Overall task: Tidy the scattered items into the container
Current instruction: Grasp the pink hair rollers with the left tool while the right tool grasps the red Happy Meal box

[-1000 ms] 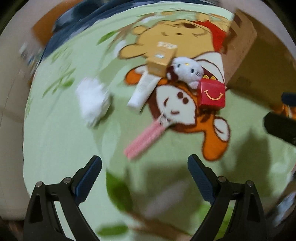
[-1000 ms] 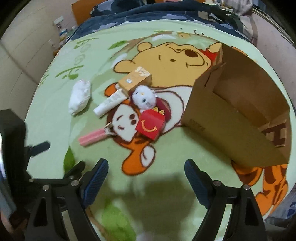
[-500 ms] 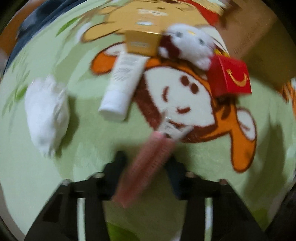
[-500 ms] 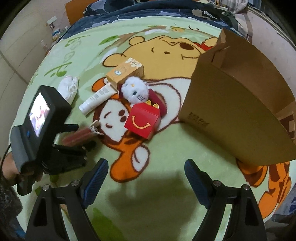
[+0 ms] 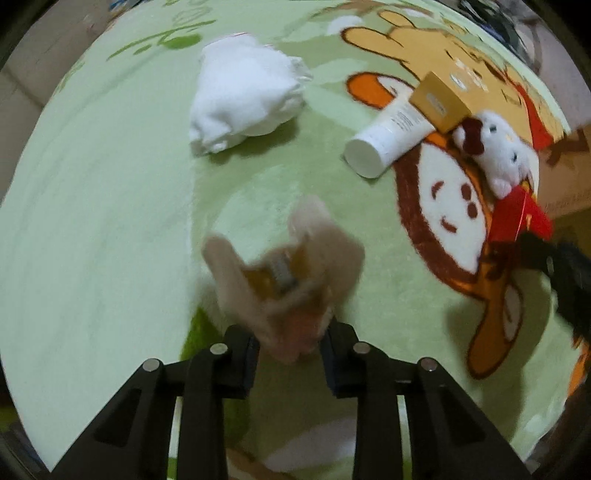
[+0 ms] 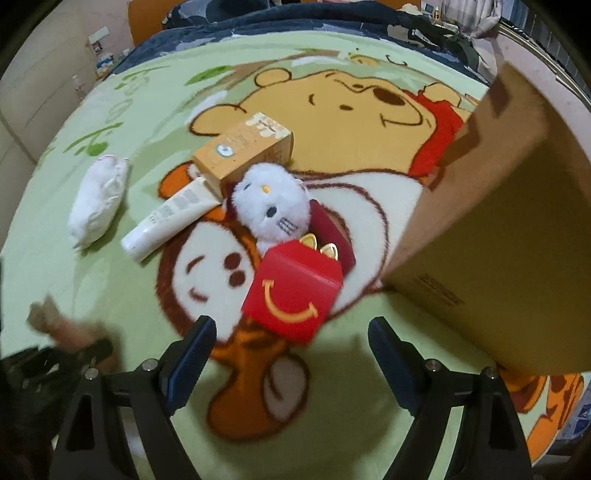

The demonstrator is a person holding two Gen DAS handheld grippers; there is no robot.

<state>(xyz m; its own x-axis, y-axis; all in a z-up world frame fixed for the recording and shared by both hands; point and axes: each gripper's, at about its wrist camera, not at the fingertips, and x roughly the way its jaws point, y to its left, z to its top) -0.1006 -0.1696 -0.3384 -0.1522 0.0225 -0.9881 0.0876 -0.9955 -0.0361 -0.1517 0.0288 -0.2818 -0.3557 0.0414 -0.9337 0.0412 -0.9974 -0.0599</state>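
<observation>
My left gripper (image 5: pixel 290 345) is shut on a pink clip (image 5: pixel 291 280), blurred and lifted above the green blanket; it also shows at the left of the right wrist view (image 6: pixel 64 325). My right gripper (image 6: pixel 291 354) is open and empty, just in front of a red box (image 6: pixel 293 286). A white plush cat (image 6: pixel 271 205), an orange carton (image 6: pixel 245 151), a white tube (image 6: pixel 170 219) and a white cloth bundle (image 6: pixel 98 199) lie on the blanket. The cardboard box (image 6: pixel 495 236) stands at the right.
The green cartoon blanket (image 5: pixel 92 229) covers the bed. A dark blue cover (image 6: pixel 258 26) lies at the far edge. A wall and furniture stand at the far left (image 6: pixel 40 74).
My left gripper has closed on the pink clip and lifted it, turning left. My right gripper has moved closer to the red box and stays open.
</observation>
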